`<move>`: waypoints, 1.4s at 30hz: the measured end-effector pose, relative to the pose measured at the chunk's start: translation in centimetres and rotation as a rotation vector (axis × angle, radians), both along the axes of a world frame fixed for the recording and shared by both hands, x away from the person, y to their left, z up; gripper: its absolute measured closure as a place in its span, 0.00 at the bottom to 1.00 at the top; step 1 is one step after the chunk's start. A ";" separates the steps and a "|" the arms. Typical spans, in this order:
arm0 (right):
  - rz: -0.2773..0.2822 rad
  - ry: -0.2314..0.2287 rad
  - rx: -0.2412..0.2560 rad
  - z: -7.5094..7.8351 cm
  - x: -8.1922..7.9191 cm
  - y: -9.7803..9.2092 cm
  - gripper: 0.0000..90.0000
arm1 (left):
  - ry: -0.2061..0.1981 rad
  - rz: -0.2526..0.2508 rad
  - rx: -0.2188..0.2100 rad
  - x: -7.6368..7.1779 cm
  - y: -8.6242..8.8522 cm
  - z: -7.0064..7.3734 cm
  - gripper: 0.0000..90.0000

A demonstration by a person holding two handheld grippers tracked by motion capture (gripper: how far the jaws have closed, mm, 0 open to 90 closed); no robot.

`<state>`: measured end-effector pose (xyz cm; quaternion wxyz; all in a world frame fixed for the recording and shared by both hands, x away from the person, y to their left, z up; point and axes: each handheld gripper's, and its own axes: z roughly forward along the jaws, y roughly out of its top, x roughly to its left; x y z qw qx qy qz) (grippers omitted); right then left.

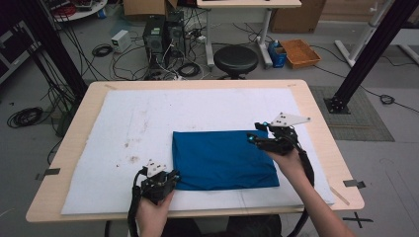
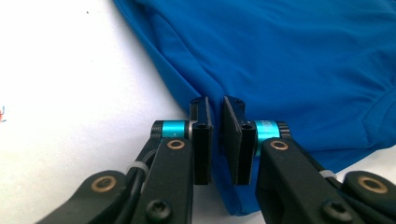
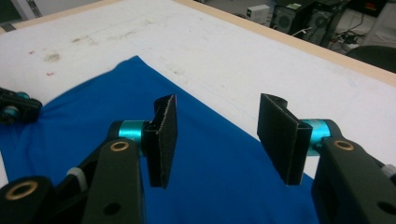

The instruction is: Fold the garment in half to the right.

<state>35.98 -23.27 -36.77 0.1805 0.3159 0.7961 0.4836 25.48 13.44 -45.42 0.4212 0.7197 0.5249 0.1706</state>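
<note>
— What worried you, standing there?

— The left gripper. Its fingers were nearly together, pinching a fold at the near corner of the blue cloth. I judged such a thin bite could slip if pulled, letting the corner drop and the fold sag.

— And the other?

— Farther off, the right gripper held its fingers wide, empty, with the cloth's far edge just beneath them on the bench. The hand reached forward, tilted down.

No readable text, labels, brands or numbers anywhere.
</note>
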 end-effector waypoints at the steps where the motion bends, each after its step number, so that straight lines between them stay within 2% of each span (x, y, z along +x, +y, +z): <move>1: 0.002 0.003 0.000 0.1 0.3 0.6 0.54 | 0.000 0.000 -0.003 0.0 0.0 0.0 0.92; 9: 0.041 0.046 -0.004 0.5 2.6 6.0 0.54 | 0.009 -0.006 -0.029 0.2 0.4 0.0 0.93; 13: 0.077 0.066 -0.035 0.3 3.9 9.8 0.54 | 0.007 -0.005 -0.030 0.2 0.4 0.0 0.93; 15: 0.092 0.090 -0.033 -0.1 4.7 11.8 0.54 | 0.006 -0.004 -0.031 0.2 0.4 -0.1 0.93; 19: 0.118 0.128 -0.065 -1.1 6.2 15.7 0.59 | 0.006 -0.004 -0.030 0.2 0.4 -0.1 0.93; 25: 0.118 0.217 -0.115 -2.8 8.2 20.3 0.63 | 0.009 -0.007 -0.038 0.2 0.6 -0.1 0.93; 29: 0.106 0.267 -0.159 -3.9 9.4 22.3 0.63 | 0.010 -0.011 -0.045 0.2 0.7 -0.1 0.93; 31: 0.092 0.283 -0.190 -4.3 9.9 23.1 0.57 | 0.010 -0.013 -0.050 0.2 0.7 -0.1 0.93; 36: 0.083 0.306 -0.199 -5.0 10.4 24.3 0.55 | 0.012 -0.018 -0.054 0.3 0.8 -0.1 0.93; 42: 0.099 0.314 -0.217 -5.6 10.7 25.5 0.61 | 0.013 -0.019 -0.055 0.3 0.8 -0.1 0.93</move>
